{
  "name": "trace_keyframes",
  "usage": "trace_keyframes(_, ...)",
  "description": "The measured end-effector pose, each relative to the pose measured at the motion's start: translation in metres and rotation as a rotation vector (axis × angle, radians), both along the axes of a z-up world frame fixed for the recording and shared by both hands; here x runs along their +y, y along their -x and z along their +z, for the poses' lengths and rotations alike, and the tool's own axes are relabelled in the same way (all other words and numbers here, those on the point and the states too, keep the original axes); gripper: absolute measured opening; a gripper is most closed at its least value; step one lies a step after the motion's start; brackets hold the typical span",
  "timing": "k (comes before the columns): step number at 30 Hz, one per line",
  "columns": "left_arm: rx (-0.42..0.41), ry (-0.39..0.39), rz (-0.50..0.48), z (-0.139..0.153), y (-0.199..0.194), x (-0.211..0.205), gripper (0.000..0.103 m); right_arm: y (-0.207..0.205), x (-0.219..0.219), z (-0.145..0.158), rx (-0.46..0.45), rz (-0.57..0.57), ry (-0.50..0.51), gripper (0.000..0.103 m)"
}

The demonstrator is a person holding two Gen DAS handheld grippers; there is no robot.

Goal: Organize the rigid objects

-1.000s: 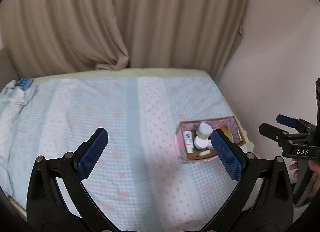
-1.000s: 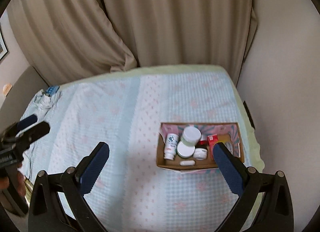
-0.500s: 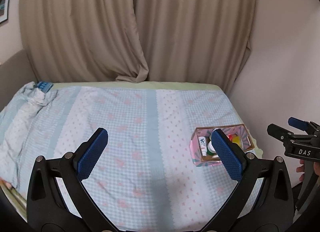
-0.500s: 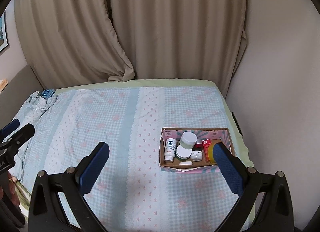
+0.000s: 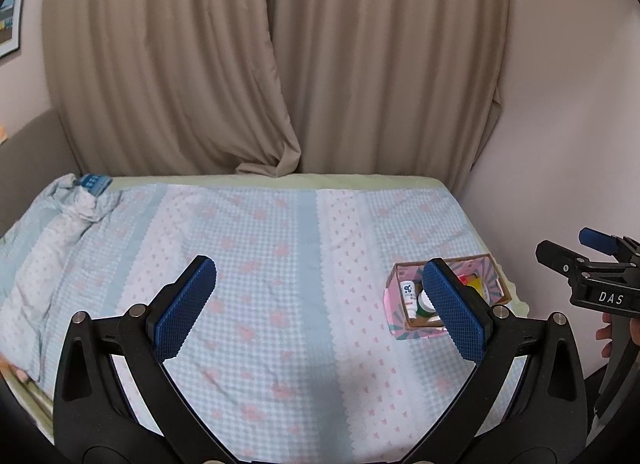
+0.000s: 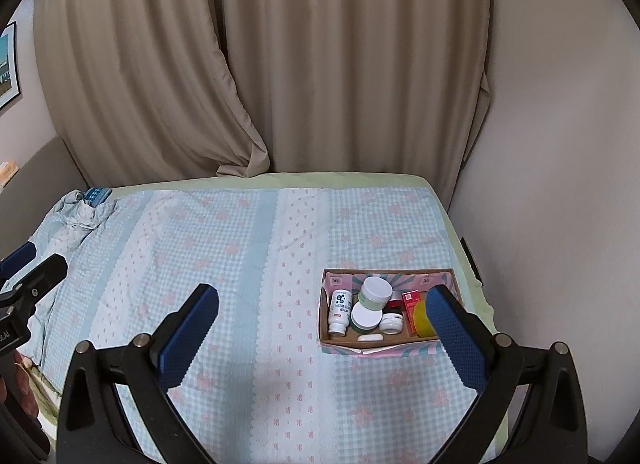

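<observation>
The left tongs (image 5: 320, 300) and the right tongs (image 6: 322, 324) both gape wide with nothing between their blue pads, held above the near part of the bed (image 6: 240, 264). The task's things sit together in a small cardboard box (image 6: 452, 278) on the bed's right side, near the wall: a white bottle (image 6: 340, 310) lying at the left, two white-lidded jars (image 6: 374, 292) in the middle, a smaller jar (image 6: 391, 322), a red carton (image 6: 411, 300) and a yellow piece (image 6: 422, 318) at the right. By the look of it everything is boxed, so the step in hand is probably picking the first item out, or finishing off.

To do it well, I would bring the right tongs straight down over one item, the standing jar being easiest, and close across its lid's sides. The items are packed touching, so neighbours and the box wall crowd the pads.

Farther off lie a rumpled quilt corner (image 5: 76, 204) at the left and beige curtains (image 6: 320, 64) behind.
</observation>
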State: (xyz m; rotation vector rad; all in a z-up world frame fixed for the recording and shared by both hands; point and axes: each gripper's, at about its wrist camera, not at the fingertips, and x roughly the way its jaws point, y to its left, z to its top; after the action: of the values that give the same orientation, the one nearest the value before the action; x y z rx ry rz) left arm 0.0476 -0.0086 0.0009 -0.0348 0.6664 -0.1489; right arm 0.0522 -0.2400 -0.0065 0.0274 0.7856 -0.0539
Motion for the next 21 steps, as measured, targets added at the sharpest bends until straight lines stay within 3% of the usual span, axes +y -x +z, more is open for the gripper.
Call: trace_keyframes(21,-0.015,-0.009,0.021,0.0059,0.0012,-0.0025,0.103,-0.0032,-0.002,0.0051,-0.022,0.003,0.007,0.103)
